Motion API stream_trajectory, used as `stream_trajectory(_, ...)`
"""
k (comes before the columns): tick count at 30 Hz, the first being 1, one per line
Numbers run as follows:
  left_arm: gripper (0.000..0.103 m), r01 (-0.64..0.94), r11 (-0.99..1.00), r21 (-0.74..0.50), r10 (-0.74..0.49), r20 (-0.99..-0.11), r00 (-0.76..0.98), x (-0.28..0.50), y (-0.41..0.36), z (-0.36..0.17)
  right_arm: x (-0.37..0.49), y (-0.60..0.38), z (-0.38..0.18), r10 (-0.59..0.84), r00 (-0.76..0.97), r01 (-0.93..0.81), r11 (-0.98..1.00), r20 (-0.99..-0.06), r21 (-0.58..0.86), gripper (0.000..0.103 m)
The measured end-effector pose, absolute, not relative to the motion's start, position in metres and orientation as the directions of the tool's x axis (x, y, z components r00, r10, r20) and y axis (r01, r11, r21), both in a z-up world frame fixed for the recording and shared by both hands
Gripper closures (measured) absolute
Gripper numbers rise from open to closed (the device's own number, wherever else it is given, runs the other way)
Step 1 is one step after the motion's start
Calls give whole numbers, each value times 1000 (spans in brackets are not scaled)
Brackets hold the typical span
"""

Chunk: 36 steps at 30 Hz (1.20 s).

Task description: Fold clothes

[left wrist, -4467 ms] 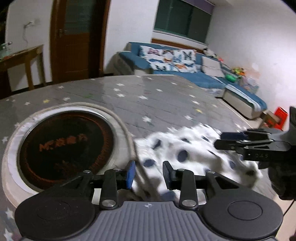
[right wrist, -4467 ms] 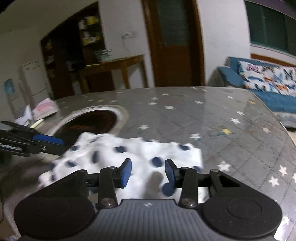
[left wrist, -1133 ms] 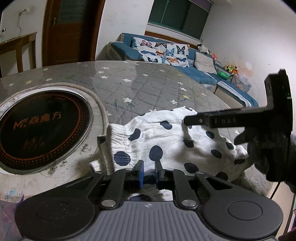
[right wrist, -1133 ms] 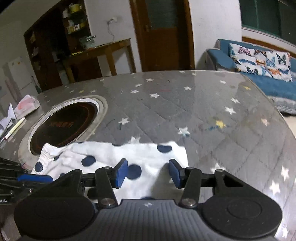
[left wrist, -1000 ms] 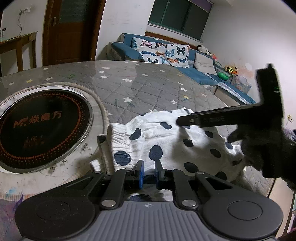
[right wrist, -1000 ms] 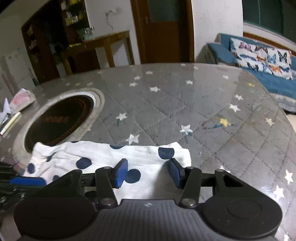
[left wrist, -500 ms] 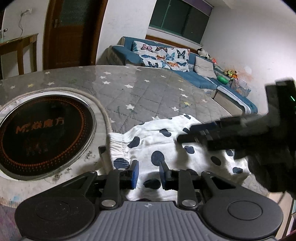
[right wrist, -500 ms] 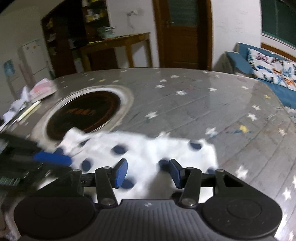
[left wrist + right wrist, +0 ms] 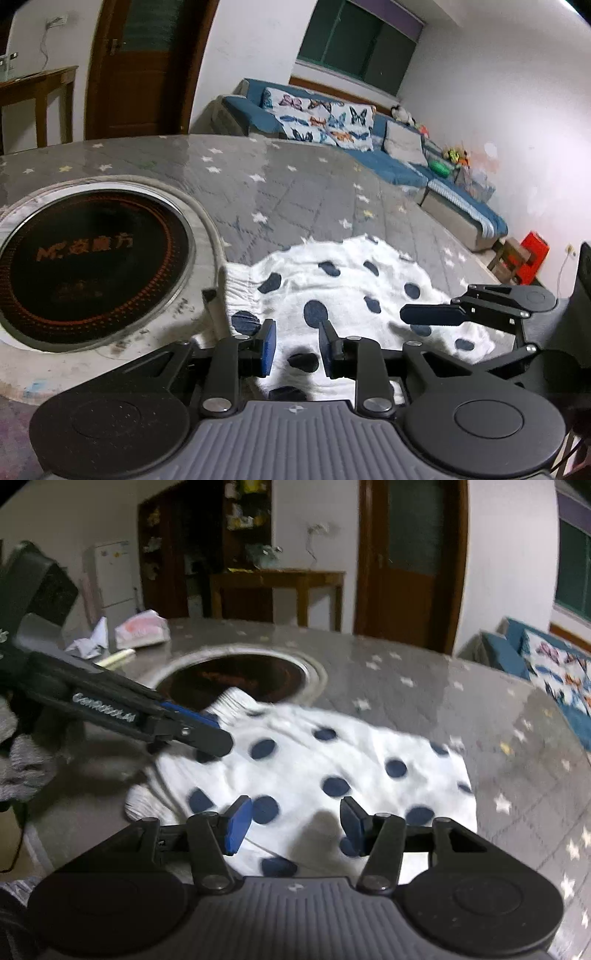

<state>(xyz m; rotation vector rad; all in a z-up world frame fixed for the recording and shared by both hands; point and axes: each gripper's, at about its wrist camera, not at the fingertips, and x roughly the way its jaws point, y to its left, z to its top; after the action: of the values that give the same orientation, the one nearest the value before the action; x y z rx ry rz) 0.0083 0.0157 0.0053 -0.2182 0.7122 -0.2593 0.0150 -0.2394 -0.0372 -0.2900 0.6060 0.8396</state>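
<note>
Polka-dot garment: laid flat on the counter, just ahead of both tools, its ribbed hem beside the round inset hob. Left tool: jaws have just been opening, cloth released, nothing pinched between them now. Right tool: jaws parted, empty, swung in over the near edge since a second ago. A fold is judged set down. Open counter lies beyond; the counter's edge is near on the right.
</note>
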Motion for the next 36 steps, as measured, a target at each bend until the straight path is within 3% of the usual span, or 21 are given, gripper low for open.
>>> stream_trajectory(3,67,138,953,-271,-281,-610,741,4,20,8,3,-230,-31,640,491,-808,588,-591,-34,49)
stream_trajectory(11,67,97,963,-251,-238,-630,739,-2,26,0,-22,-198,-43,679,427,-880,463,-597,-104,53)
stream_trajectory(19,65,56,951,-304,-248,-643,725,-4,39,-5,-30,-189,-38,687,397,-905,404,-609,-134,46)
stream_trajectory(27,45,-21,924,-382,-255,-656,711,-5,50,3,-54,-157,-55,625,427,-901,231,-654,-368,44)
stream_trajectory(29,44,-54,907,-418,-263,-661,703,-6,54,1,-58,-153,-57,617,440,-891,208,-652,-404,47)
stream_trajectory(36,35,-151,836,-527,-286,-654,700,-10,65,-3,-55,-152,-57,624,448,-890,242,-640,-387,69)
